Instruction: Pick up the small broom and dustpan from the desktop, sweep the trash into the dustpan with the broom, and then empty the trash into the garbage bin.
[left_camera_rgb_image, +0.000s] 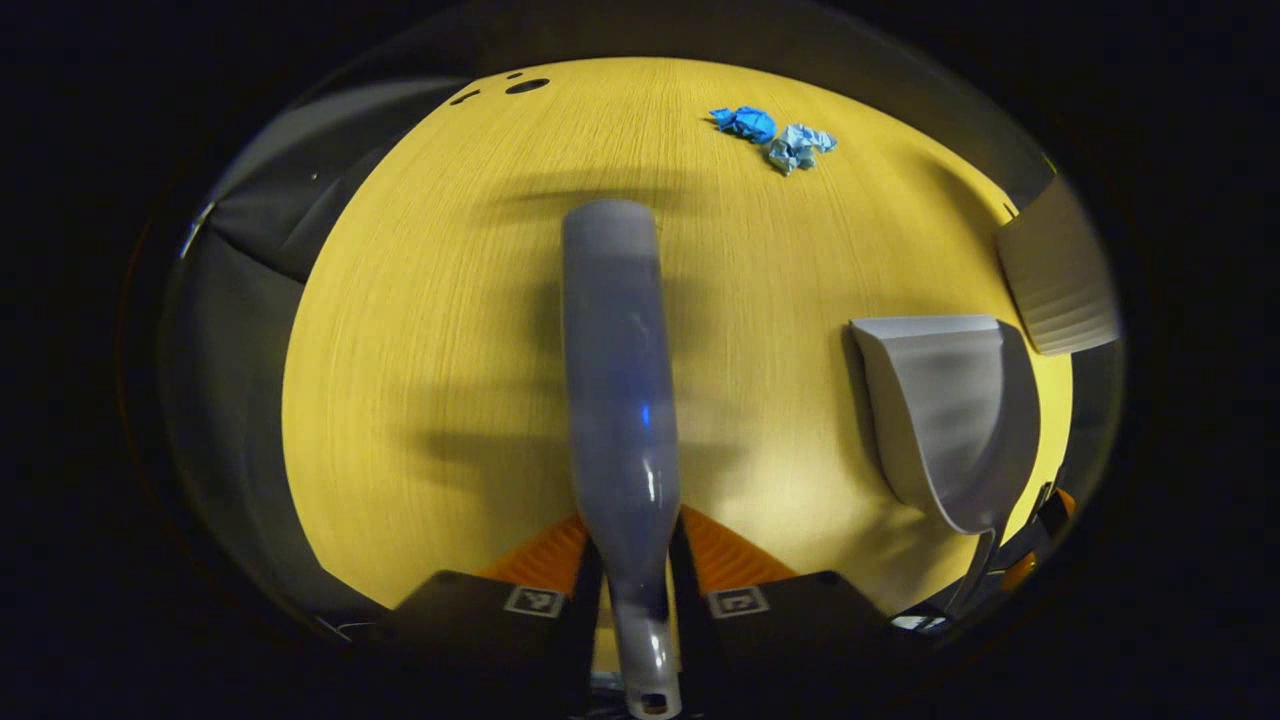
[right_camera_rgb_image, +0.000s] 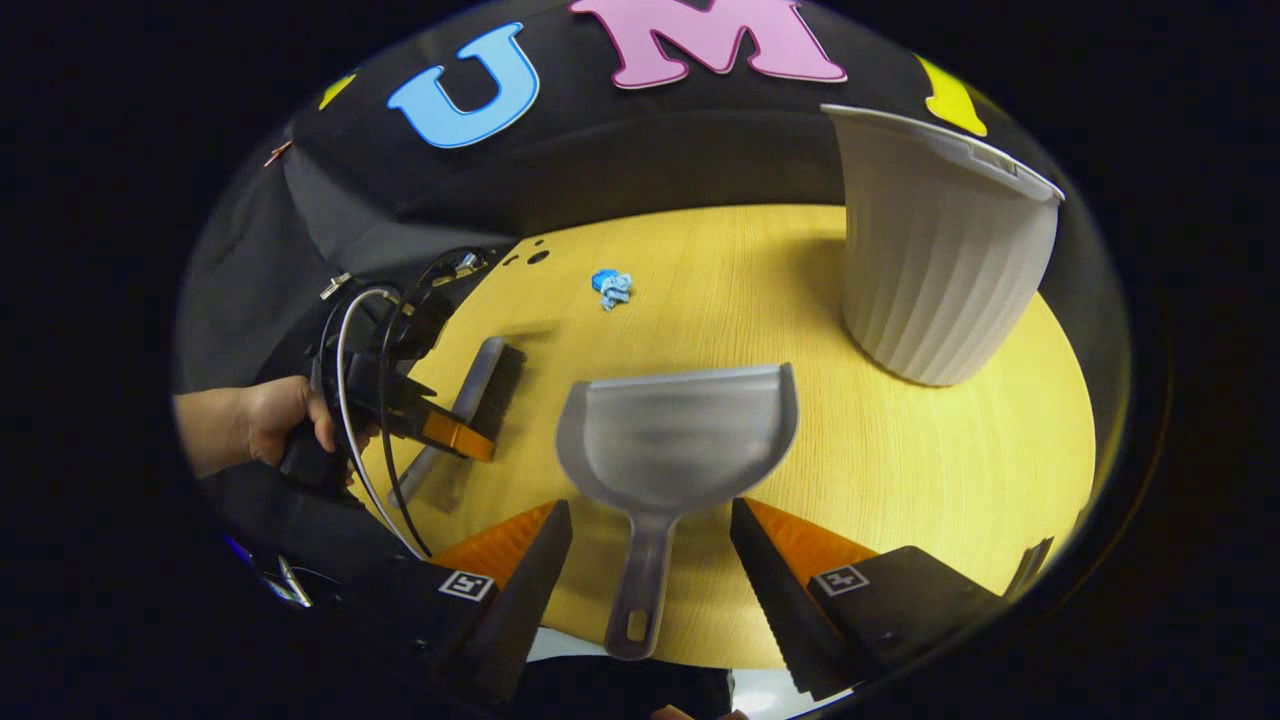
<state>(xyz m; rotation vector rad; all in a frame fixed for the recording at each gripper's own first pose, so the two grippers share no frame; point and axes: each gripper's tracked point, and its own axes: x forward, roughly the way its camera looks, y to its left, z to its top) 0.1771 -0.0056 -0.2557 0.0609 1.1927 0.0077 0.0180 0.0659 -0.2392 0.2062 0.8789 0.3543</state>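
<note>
Grey plastic small broom (left_camera_rgb_image: 620, 400), handle clamped in the left gripper (left_camera_rgb_image: 632, 590) for sweeping; grey plastic dustpan (right_camera_rgb_image: 680, 440) flat on the yellow wooden desktop (right_camera_rgb_image: 900, 480), handle between the right gripper's (right_camera_rgb_image: 650, 560) spread, untouching jaws; crumpled blue trash (right_camera_rgb_image: 611, 288) beyond the dustpan, ribbed white garbage bin (right_camera_rgb_image: 935, 250) near it.

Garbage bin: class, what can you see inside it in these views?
Nothing can be told: the garbage bin stands upright on the desktop, seen from the side, so its ribbed wall hides the interior. The blue trash still lies on the desktop.

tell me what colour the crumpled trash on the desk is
Blue: the trash is one darker and one paler wad, best seen in the left gripper view.
</note>
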